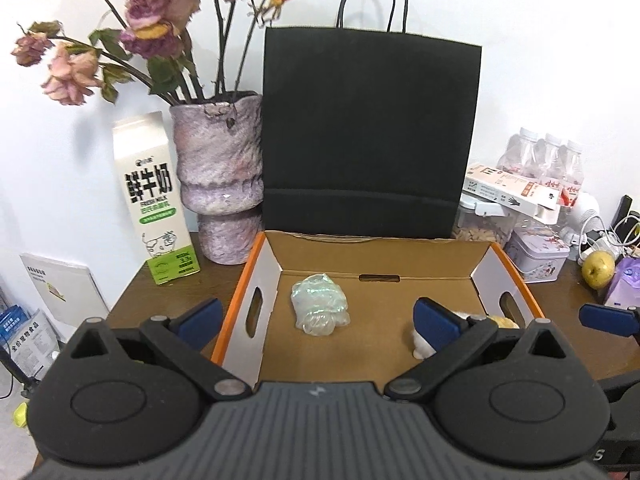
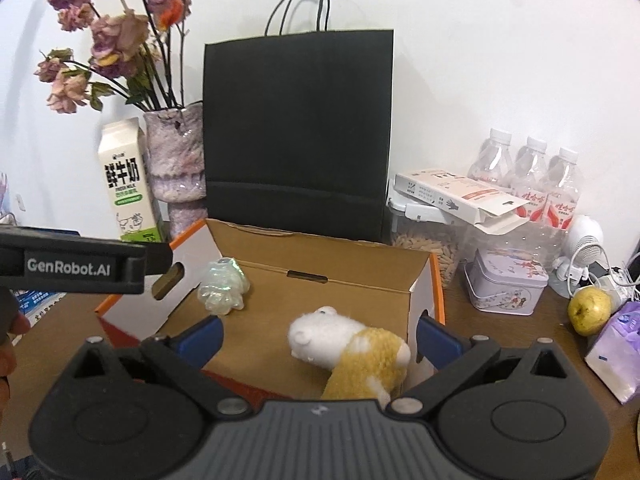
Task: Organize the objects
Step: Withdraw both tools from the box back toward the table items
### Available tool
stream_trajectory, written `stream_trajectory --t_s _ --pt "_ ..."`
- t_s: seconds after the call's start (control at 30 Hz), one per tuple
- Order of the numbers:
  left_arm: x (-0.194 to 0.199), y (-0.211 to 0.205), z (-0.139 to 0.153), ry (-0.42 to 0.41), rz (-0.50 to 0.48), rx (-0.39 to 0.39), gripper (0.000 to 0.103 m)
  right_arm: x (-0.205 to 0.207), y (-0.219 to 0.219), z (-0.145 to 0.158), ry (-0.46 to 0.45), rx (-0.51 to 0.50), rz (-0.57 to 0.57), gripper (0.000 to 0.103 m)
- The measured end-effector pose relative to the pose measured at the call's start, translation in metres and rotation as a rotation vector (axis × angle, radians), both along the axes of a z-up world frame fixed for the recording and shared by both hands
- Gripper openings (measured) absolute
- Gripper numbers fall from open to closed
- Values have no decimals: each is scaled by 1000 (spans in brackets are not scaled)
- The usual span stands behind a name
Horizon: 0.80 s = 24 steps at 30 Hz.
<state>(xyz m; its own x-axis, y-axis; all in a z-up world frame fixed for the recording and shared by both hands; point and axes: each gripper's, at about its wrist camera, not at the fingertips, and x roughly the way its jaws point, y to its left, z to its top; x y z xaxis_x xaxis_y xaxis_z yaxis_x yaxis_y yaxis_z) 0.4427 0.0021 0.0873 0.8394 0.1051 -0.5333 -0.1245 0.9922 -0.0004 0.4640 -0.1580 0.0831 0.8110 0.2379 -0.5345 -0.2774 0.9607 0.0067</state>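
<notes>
Both tools are hovering open and empty over the box [image 2: 424, 292] at the bench's middle. The plush toy [image 2: 352, 350] is lying at its near right corner, between the right tool [image 2: 318, 338] pads; the operator should be lowering squarely before closing. The left tool [image 1: 316, 318] is facing the plastic wrap [image 1: 320, 305].

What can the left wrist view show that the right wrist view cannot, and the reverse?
Only the left wrist view shows the booklets beside the table.

Only the right wrist view shows the whole plush toy with its face, and the left claw's body from the side.

Both share the cardboard box, the shiny wrapped item, the black bag, the milk carton and the yellow fruit. Both claws are open.
</notes>
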Motion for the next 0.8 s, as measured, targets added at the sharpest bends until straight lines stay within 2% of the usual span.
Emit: stream_trajectory --t_s 0.33,0.8 --pt "-49 4 0 4 4 2 103 -48 -7 5 -15 -3 6 103" --pt "-124 21 -15 9 7 -9 103 -123 -28 -5 -22 -1 8 103"
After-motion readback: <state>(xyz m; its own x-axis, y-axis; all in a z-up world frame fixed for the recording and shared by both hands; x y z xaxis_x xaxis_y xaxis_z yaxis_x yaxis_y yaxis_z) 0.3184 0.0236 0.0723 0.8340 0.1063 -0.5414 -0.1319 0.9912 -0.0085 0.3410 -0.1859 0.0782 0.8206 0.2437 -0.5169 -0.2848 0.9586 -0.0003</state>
